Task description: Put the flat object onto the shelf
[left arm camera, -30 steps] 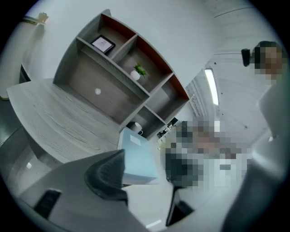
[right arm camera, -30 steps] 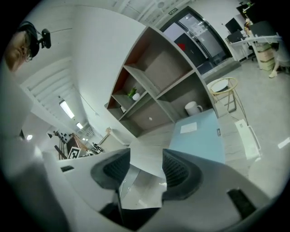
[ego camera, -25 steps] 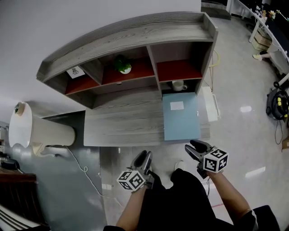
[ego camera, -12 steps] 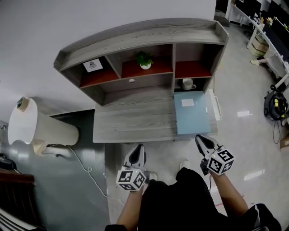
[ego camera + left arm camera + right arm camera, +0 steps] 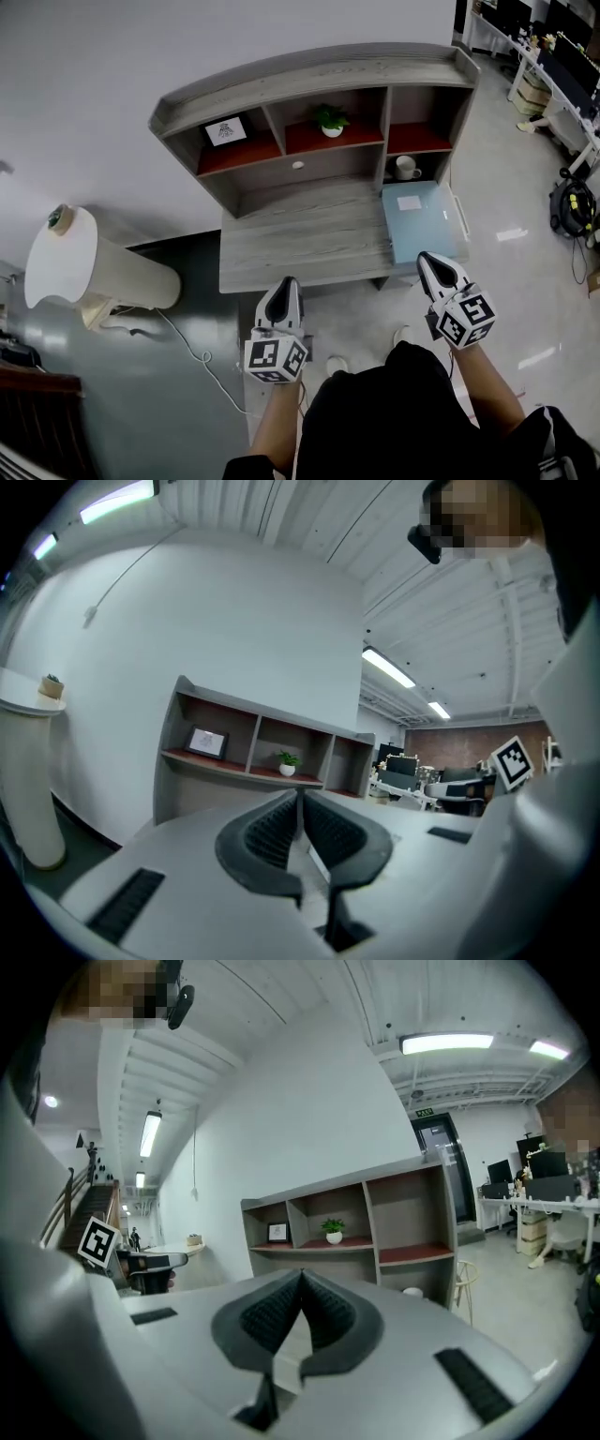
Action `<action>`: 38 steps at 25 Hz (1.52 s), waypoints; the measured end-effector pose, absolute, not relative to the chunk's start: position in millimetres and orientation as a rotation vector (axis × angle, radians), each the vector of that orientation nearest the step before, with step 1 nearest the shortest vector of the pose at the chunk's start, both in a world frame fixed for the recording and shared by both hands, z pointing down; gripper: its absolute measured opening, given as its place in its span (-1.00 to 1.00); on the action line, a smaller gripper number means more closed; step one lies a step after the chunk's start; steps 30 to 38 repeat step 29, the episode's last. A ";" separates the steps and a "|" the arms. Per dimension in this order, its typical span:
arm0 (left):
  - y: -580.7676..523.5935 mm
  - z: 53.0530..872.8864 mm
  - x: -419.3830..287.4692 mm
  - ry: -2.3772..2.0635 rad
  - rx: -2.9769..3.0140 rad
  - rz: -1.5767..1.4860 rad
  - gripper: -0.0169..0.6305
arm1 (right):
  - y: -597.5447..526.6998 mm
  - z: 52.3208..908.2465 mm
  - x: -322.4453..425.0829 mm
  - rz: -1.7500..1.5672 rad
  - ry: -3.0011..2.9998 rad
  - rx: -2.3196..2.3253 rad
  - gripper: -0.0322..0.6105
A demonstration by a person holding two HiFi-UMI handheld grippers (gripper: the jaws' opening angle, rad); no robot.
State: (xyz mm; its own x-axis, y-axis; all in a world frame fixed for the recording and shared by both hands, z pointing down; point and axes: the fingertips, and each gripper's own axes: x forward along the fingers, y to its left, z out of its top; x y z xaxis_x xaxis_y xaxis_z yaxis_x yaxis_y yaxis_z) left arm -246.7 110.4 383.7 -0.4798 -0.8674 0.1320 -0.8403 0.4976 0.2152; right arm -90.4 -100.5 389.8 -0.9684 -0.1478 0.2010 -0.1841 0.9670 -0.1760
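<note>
In front of the desk [image 5: 300, 234], you hold both grippers just off its near edge. The left gripper [image 5: 289, 281] has its jaws pressed together on nothing, and so does the right gripper [image 5: 424, 256]; each gripper view shows the ribbed pads meeting with no gap.

The pale blue flat board [image 5: 422, 216] lies on the desk's right end. Its right side runs along the desk's right edge, and its far edge stops just before the low compartment that holds the mug [image 5: 405, 169]. Bare desktop stretches to the board's left, and open floor lies to its right.

On the shelf unit [image 5: 319, 67], the left compartment holds a picture frame [image 5: 226, 131] and the middle one a potted plant [image 5: 330, 119]; the right one shows its red floor. A white column [image 5: 94, 272] stands well left of the desk.

The right gripper's tip covers the board's near edge, so contact there cannot be told. In both gripper views the gripper's own body hides the desktop and the board.
</note>
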 end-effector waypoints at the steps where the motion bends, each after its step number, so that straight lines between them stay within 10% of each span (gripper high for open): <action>1: 115.7 381.2 -251.0 -2.538 1.453 -0.167 -0.88 | -97.6 389.5 -90.3 0.269 -2.929 0.260 -0.90; 38: 179.2 410.2 -271.7 -2.595 1.384 -0.053 -0.88 | -42.5 407.0 -94.4 0.018 -2.934 0.386 -0.90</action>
